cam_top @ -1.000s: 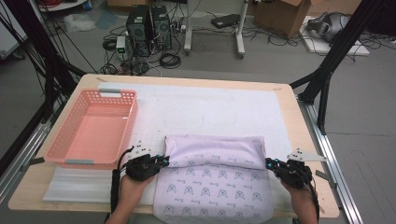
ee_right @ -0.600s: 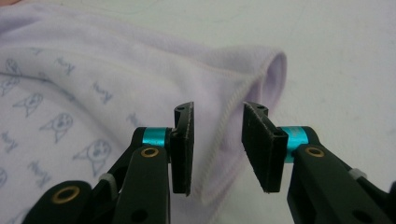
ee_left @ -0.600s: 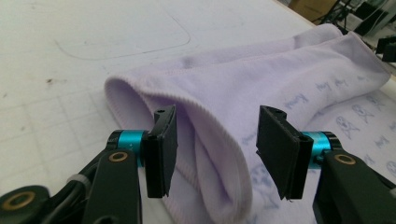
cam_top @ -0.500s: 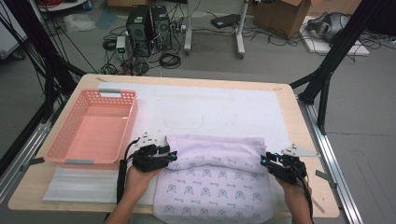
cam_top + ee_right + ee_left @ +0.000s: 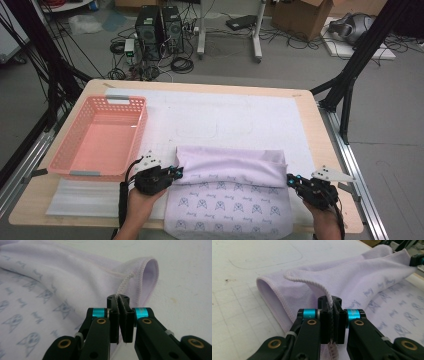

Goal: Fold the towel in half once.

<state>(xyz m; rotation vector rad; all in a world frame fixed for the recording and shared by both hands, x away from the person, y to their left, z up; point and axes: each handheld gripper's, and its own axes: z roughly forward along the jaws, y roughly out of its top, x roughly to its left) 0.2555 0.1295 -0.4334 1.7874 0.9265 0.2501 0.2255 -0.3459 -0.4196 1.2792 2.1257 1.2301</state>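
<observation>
Both hands low and level, each hand-held gripper (image 5: 176, 171) (image 5: 291, 179) clamped on cloth (image 5: 230, 200) hem.

A pink basket (image 5: 100, 137) sits on the white mat (image 5: 225, 115), left side.

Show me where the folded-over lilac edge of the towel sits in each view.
High view: folded edge across the lower middle, between left gripper and right gripper.
Left gripper view: upper centre, hem in the shut jaws.
Right gripper view: upper centre.
Shared landmark: the printed towel face.
</observation>
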